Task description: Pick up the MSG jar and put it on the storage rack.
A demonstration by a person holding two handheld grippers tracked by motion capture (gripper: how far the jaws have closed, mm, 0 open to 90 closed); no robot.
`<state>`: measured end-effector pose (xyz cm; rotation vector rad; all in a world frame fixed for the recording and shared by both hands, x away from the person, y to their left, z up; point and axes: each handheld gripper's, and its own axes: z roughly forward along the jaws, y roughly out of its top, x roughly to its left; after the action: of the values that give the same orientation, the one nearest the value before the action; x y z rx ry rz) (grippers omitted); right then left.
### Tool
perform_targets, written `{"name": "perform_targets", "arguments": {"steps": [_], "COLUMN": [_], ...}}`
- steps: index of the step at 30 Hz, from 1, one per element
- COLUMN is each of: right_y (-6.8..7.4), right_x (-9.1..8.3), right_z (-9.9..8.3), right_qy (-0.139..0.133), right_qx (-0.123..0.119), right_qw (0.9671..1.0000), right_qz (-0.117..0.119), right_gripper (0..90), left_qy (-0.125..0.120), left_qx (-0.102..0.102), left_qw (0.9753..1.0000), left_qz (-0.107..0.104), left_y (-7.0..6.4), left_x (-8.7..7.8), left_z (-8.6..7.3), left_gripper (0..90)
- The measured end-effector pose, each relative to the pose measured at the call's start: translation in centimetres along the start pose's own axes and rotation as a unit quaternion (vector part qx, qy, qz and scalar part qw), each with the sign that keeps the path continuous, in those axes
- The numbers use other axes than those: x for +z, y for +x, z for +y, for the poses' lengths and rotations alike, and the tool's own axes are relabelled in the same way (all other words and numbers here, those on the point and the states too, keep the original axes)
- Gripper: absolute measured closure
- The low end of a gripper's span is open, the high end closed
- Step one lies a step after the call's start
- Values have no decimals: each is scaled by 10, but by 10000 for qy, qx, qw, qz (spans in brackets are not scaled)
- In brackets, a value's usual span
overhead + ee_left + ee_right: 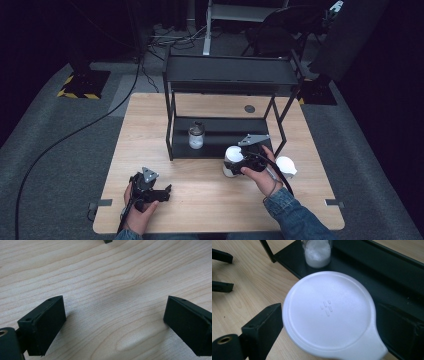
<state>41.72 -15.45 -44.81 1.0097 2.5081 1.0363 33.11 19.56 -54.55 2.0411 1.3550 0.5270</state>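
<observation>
1. The right gripper (239, 159) has its jaws on either side of a white lidded container (232, 161), closed against its round lid (329, 312); the left jaw touches the lid's edge, the right jaw sits against the far side.
2. Just ahead of that claw stands the black shelf rack (220, 142), and on its lower shelf, beyond the container, a small glass jar (196, 136) with white powder.
3. Another white lidded container (286, 166) rests just behind the right hand.
4. The left gripper (167, 191) lies low over the wooden table (112, 277), well apart from the rack, its jaws spread wide with nothing between them.
</observation>
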Motion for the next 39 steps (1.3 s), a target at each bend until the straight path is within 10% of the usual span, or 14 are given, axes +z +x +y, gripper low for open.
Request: {"name": "perform_targets", "arguments": {"steps": [39], "right_y": [0], "right_x": [13], "right_z": [-7], "right_qy": [106], "right_qx": [-247], "right_qw": [9996], "right_qz": [46], "right_gripper": [305], "left_qy": [-1], "left_qx": [0], "left_qw": [10000], "left_qz": [0], "left_y": [0], "left_x": [0], "left_z": [0], "left_gripper": [39]}}
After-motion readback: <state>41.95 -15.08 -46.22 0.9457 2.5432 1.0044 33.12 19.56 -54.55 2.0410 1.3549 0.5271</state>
